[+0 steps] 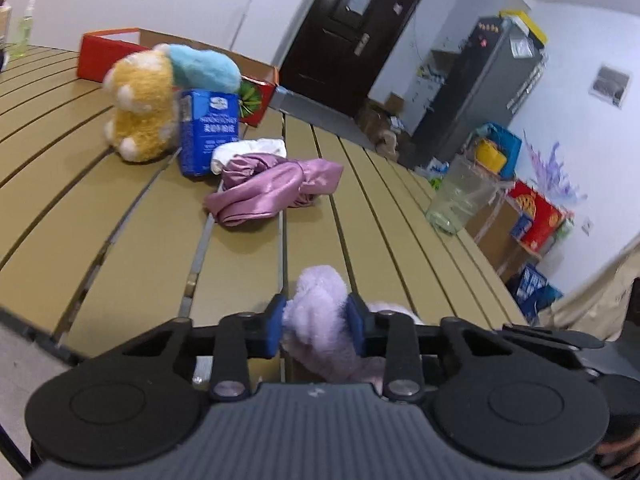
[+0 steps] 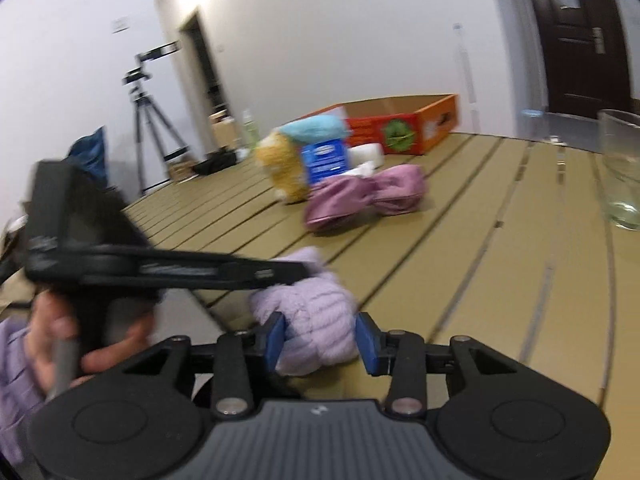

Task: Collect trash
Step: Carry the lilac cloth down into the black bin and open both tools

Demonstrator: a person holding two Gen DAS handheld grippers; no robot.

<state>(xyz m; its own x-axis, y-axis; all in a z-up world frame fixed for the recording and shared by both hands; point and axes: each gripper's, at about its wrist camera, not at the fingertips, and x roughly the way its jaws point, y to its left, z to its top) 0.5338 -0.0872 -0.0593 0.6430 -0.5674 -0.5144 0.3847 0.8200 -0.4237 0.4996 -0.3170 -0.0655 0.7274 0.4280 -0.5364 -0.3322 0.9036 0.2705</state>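
My right camera view is motion-blurred. My left gripper (image 2: 168, 268) smears across it, its fingertips hidden. The glass (image 2: 622, 168) is cut off at the right edge. The blue carton's (image 1: 208, 132) print is unreadable.

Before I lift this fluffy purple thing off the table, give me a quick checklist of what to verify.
1. Left gripper grips the purple plush: ok, jaws pressed into it on both sides.
2. Right gripper grips it too: cannot tell, the plush sits between the jaws, contact unclear.
3. Plush apart from the pink cloth: ok.
4. Glass out of the way: ok, off to the right.
5. Red box open for dropping: ok, at the table's far end.
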